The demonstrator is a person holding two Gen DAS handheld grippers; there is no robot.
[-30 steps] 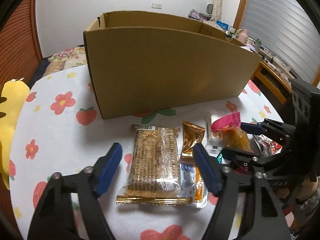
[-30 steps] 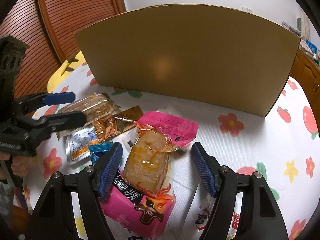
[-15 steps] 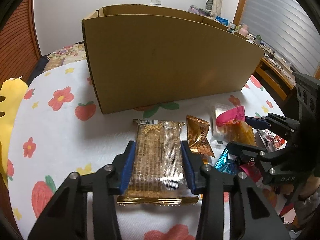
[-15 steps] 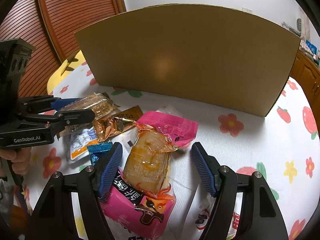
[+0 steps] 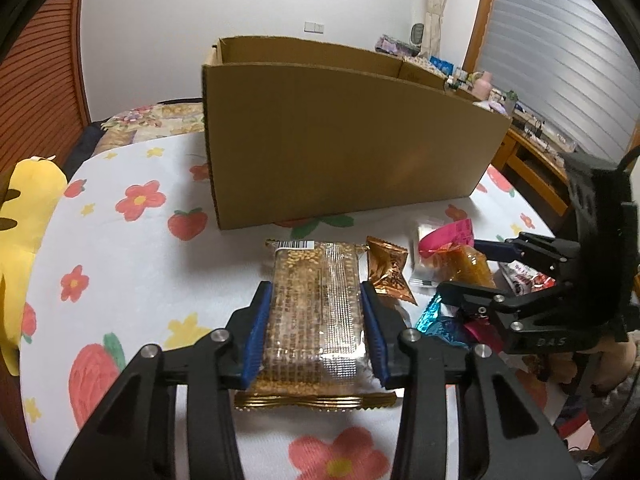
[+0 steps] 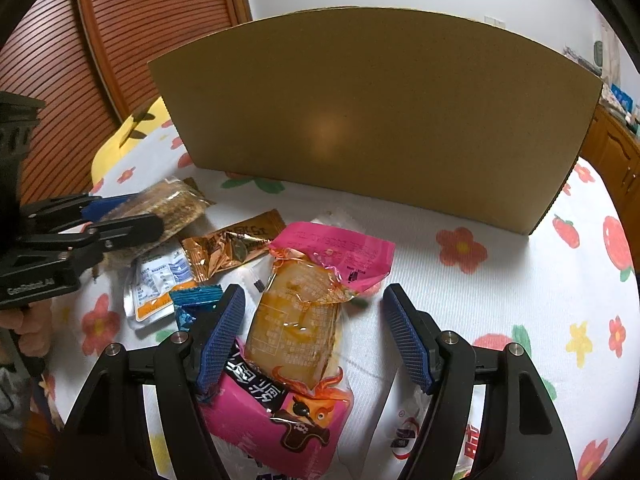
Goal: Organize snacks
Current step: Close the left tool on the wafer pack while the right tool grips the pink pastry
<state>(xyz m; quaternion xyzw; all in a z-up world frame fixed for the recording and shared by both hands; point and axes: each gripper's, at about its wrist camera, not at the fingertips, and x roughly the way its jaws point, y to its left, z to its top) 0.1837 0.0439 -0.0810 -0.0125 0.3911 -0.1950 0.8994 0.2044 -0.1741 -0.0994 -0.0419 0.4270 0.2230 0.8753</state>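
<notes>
My left gripper (image 5: 316,328) is shut on a clear-wrapped golden grain bar (image 5: 314,308) and holds it just above the flowered cloth, in front of the tall cardboard box (image 5: 344,148). The bar also shows in the right wrist view (image 6: 172,204), between the left gripper's (image 6: 120,216) fingers. My right gripper (image 6: 314,332) is open over an orange snack pack with a pink top (image 6: 304,312), its fingers on either side without touching. It shows in the left wrist view (image 5: 472,272) too.
Other snacks lie on the cloth: a copper sachet (image 6: 232,244), a white-and-orange packet (image 6: 156,284), a blue foil candy (image 6: 196,300), a pink pack (image 6: 276,420). A yellow plush toy (image 5: 20,240) sits at the left table edge. The box (image 6: 372,120) stands behind the snacks.
My left gripper closed on the grain bar and lifted it slightly; the camera rose. The right gripper stayed open over the orange pack.
</notes>
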